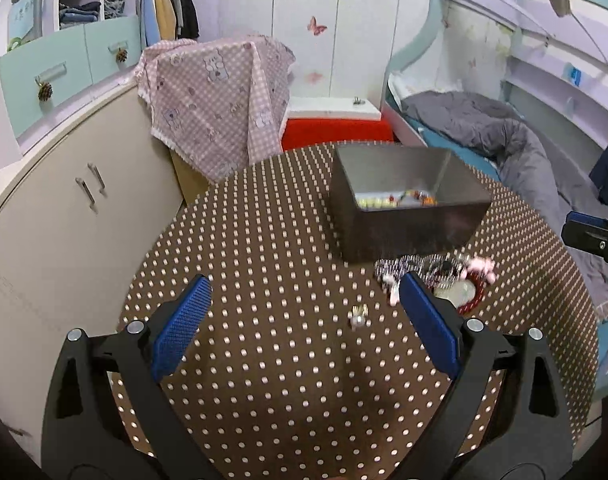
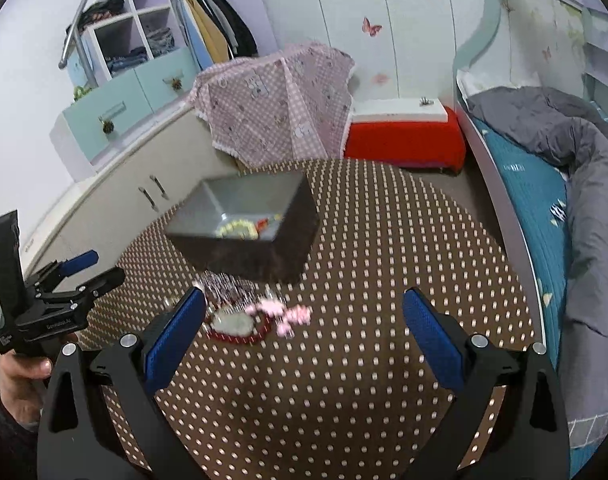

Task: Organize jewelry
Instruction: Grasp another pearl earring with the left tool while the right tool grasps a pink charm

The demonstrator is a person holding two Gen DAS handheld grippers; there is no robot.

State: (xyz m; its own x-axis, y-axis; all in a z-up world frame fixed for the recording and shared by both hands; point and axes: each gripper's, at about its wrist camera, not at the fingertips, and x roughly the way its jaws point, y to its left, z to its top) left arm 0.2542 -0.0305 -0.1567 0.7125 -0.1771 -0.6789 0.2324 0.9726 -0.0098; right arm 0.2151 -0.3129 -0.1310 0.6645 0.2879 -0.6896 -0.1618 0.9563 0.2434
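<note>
Your left gripper (image 1: 304,296) has its blue-padded jaws spread wide with nothing between them, above the brown polka-dot tablecloth (image 1: 264,240). Your right gripper (image 2: 304,312) is likewise wide apart and empty.

Just beyond the left gripper lies a small pale earring-like piece (image 1: 359,316), alone on the cloth; it is too small to identify further. To its far right, a loose pile of jewelry (image 1: 435,276) sits against the near wall of the dark grey rectangular box (image 1: 407,200): a silver beaded chain, a pink beaded strand and a dark red beaded bracelet around a pale stone. The box already holds some beads at the bottom.

Recommendation: take the isolated piece first. Centre the pads over it, lower until they meet the cloth, then close slowly so it does not skid. Lift pile items singly; the strands appear tangled.
</note>
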